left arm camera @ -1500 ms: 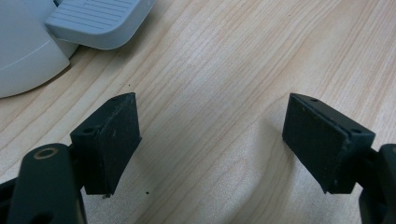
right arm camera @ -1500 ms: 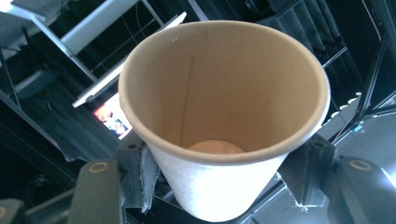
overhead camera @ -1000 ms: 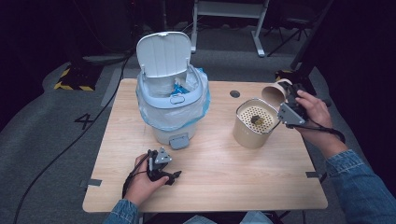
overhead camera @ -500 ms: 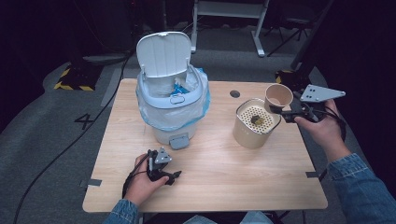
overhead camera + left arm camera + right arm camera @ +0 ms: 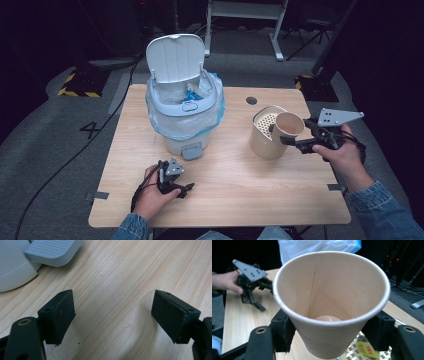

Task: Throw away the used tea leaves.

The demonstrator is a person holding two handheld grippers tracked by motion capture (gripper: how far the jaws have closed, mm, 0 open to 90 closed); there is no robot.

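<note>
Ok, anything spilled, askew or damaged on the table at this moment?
Nothing stands out. The paper cup is clamped in the right gripper beside the perforated canister, looks empty inside and undented. The lined bin stands upright with its lid up. The left gripper rests open on the table.

The high view looks forward and down from above the person's side, taking in the whole tabletop (image 5: 235,165). The left gripper view sits very close over the wood, facing the bin's pedal (image 5: 53,251), also visible from above. The right gripper view looks across the tabletop through a paper cup (image 5: 332,302) toward the left gripper (image 5: 258,295).
</note>
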